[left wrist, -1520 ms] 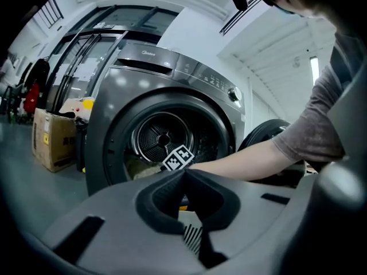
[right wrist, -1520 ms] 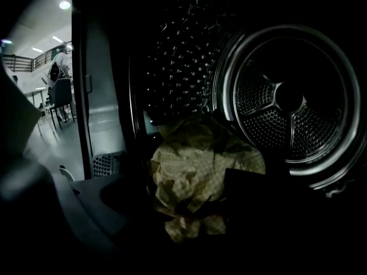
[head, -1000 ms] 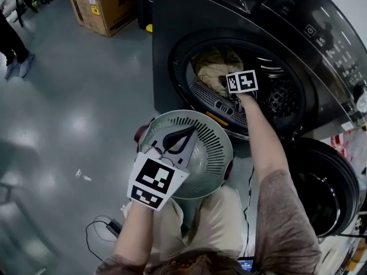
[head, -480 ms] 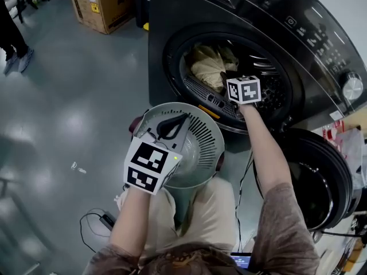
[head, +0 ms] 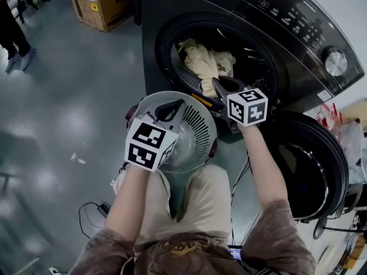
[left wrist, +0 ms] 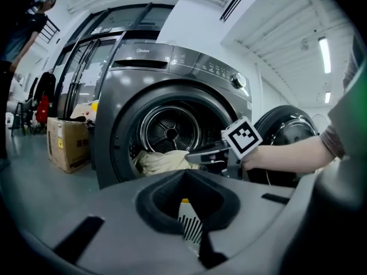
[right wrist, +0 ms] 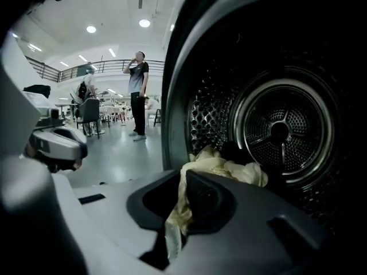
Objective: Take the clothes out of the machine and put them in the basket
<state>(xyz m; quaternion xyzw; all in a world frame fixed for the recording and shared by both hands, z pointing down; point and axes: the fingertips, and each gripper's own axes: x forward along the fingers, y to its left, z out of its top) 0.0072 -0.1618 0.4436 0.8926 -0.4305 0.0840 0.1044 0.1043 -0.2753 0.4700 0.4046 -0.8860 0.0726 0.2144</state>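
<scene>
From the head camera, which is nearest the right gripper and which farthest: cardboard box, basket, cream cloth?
1. cream cloth: pinched in the fingers of the right gripper.
2. basket: just to its left, a little lower in the view.
3. cardboard box: far off, at top left.

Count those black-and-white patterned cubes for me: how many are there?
2. One cube sits on the left gripper, over the basket. The other cube sits on the right gripper, at the washing machine opening. No others show.
</scene>
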